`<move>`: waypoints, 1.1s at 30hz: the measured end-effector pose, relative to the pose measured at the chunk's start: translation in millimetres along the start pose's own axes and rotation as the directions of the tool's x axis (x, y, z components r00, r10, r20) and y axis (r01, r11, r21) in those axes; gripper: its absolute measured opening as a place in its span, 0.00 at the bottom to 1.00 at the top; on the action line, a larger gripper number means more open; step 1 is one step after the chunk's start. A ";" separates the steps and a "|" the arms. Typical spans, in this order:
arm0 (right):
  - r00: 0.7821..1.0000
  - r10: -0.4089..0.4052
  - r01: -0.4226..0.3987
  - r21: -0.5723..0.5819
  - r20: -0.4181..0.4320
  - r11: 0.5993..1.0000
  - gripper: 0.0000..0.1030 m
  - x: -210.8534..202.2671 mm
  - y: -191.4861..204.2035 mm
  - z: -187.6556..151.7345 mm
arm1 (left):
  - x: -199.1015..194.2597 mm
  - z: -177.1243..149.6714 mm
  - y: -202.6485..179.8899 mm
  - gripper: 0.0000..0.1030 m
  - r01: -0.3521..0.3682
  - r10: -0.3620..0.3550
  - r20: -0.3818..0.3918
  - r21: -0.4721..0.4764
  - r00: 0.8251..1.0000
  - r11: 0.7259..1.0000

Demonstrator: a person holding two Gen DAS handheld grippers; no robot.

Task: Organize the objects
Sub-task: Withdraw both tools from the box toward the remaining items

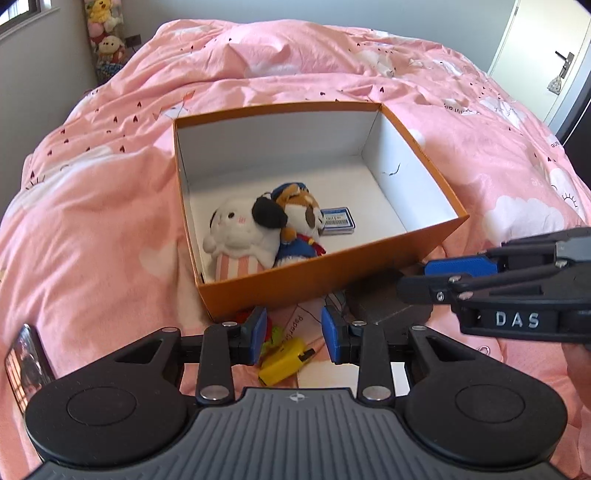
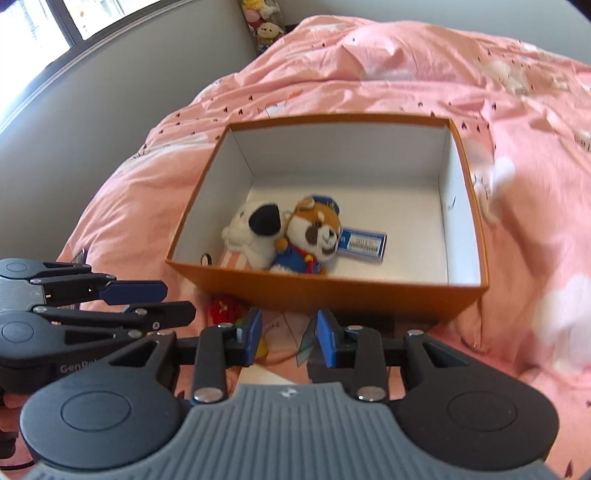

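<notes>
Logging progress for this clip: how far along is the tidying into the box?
Done: a white plush, a blue-suited plush and a small blue card pack lie inside the orange box. In hand: nothing; the left gripper and right gripper both stand open and empty. Left: a yellow item, a red thing and papers remain on the bed before the box.

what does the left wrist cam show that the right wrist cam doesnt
Only the left wrist view shows the yellow tape measure between the left gripper fingers, a phone at the left edge, and the white door.

Only the right wrist view shows the window and a red object at the box's near wall.

Both show the orange box on the pink duvet, holding a white plush, a fox plush and a blue card. The right gripper holds nothing.
</notes>
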State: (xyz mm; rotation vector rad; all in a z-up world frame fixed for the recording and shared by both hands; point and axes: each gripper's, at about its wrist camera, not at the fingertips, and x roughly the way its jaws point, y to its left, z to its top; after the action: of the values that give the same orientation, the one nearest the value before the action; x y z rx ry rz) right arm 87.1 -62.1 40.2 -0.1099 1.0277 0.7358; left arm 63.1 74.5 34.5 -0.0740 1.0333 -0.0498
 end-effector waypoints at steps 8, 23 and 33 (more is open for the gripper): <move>0.997 -0.026 0.032 0.082 -0.077 0.996 0.35 28.7 -12.8 -22.9 | 19.8 -8.9 -2.5 0.36 0.019 -0.018 -0.050 0.013 0.999 1.000; 0.986 -0.082 0.100 0.120 -0.148 0.988 0.48 48.5 -31.8 -28.1 | 76.6 -23.4 -2.7 0.50 0.042 -0.013 -0.201 0.141 0.980 0.989; 0.977 -0.113 0.137 0.128 -0.180 0.982 0.55 56.5 -43.6 -25.1 | 106.8 -27.4 -12.1 0.52 0.049 0.028 -0.282 0.262 0.959 0.964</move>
State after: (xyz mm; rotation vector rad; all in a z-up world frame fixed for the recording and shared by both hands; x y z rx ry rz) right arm 112.0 -77.0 -29.7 -0.1174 1.2226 0.5443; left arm 94.0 53.3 -69.9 0.1790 1.3050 -0.2149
